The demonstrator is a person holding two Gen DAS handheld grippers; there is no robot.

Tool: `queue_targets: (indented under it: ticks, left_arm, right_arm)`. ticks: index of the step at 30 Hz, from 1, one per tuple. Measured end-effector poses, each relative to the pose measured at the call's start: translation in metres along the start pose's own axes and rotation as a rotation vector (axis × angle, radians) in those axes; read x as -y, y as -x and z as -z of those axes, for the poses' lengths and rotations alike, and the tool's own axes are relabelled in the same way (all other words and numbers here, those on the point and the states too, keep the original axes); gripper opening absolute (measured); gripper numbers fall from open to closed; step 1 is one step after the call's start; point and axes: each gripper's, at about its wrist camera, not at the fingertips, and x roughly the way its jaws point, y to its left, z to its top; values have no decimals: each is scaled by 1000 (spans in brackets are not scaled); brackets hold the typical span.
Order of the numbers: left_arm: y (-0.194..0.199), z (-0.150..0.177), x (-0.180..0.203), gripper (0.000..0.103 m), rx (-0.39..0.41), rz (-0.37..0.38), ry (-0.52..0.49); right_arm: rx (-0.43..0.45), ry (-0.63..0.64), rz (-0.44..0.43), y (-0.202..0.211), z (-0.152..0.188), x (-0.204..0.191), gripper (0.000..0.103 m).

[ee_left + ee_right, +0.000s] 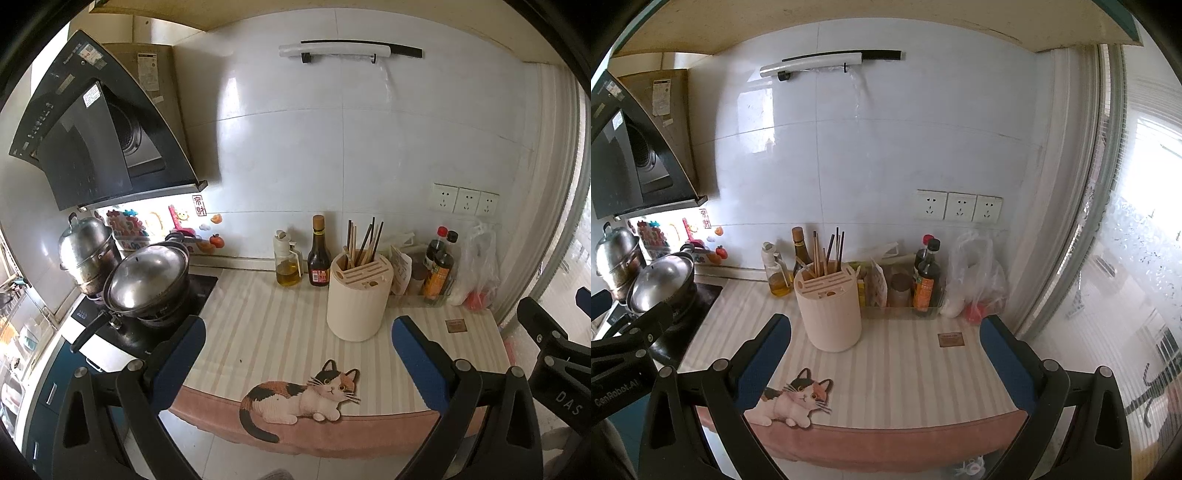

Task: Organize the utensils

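A cream cylindrical utensil holder (pixel 357 300) stands on the striped cat-print mat (pixel 269 332), with several chopsticks (pixel 364 240) upright in its slotted top. It also shows in the right wrist view (pixel 831 310), with the chopsticks (pixel 829 251) and mat (pixel 905 376). My left gripper (pixel 297 343) is open and empty, hovering in front of the holder. My right gripper (pixel 884 343) is open and empty, just right of the holder and short of it.
Oil and sauce bottles (pixel 318 258), condiment bottles (pixel 439 273) and a plastic bag (pixel 476 273) line the wall. Lidded pots (pixel 147 277) sit on the stove at the left. A window pane (pixel 1126 258) closes the right side. Wall sockets (pixel 958 205) are above the counter.
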Motion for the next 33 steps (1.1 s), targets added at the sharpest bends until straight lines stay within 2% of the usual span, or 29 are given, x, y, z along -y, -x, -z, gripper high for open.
queue_targets:
  ticks: [33]
  left_arm:
    - [-3,-2,8,103,-4,2,-2]
  right_arm:
    - [-9,-1,0,-7,2,2,103]
